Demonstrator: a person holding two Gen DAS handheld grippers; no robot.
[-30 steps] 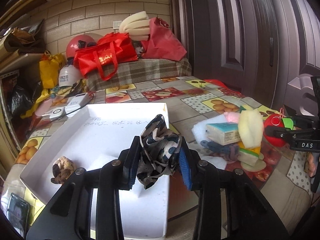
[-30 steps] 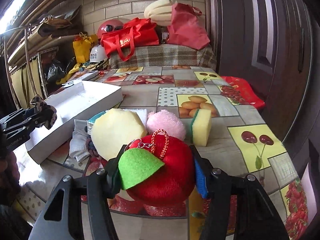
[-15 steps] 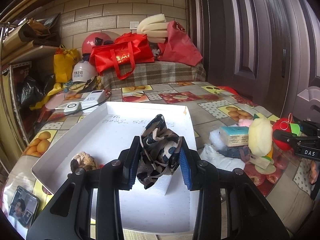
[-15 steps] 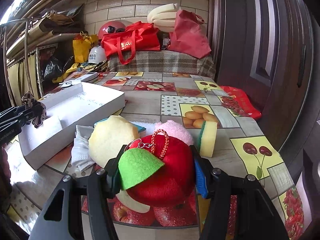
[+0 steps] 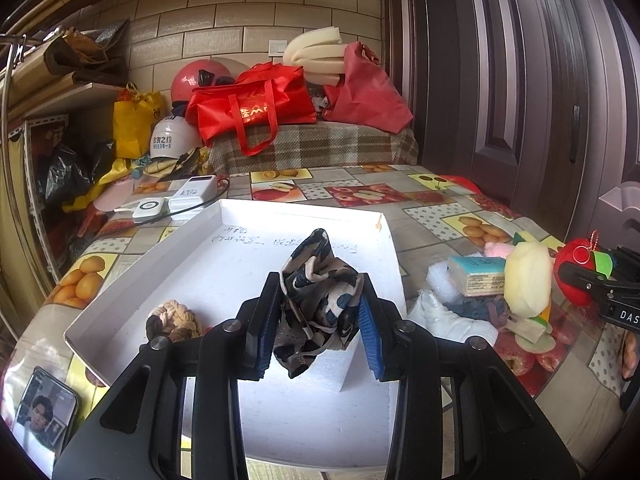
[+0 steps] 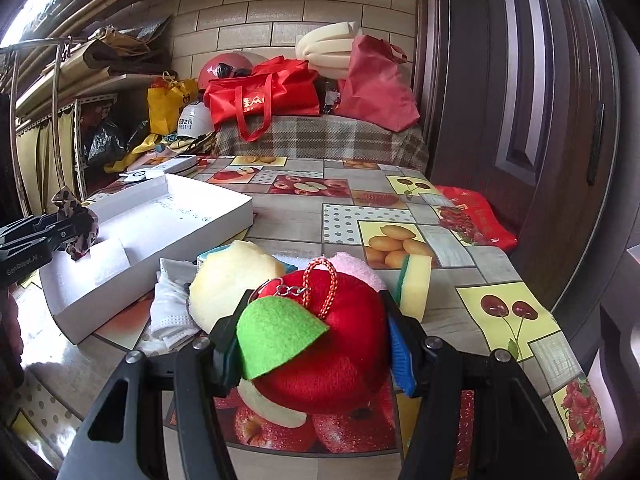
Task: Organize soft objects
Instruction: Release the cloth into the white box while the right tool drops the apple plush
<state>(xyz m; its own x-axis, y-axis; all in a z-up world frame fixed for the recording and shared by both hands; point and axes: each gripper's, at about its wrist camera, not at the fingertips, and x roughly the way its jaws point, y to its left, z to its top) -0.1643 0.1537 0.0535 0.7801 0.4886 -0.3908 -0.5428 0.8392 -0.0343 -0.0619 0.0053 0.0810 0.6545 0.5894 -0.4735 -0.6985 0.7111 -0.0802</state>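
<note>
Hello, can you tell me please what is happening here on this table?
A person is sorting soft things with a hand-held claw in each hand. The left claw is shut on a crumpled patterned cloth above the white tray, where a braided rope knot already lies. The right claw grips a red plush apple above the table. A foam piece, a sponge and a pink puff wait beside the tray.

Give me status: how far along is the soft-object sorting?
Done: only a knotted rope ball lies in the white tray. In hand: left gripper grips a patterned cloth above the tray; right gripper grips a red plush apple. Left: sponges, pink puff and white cloth beside the tray.
</note>
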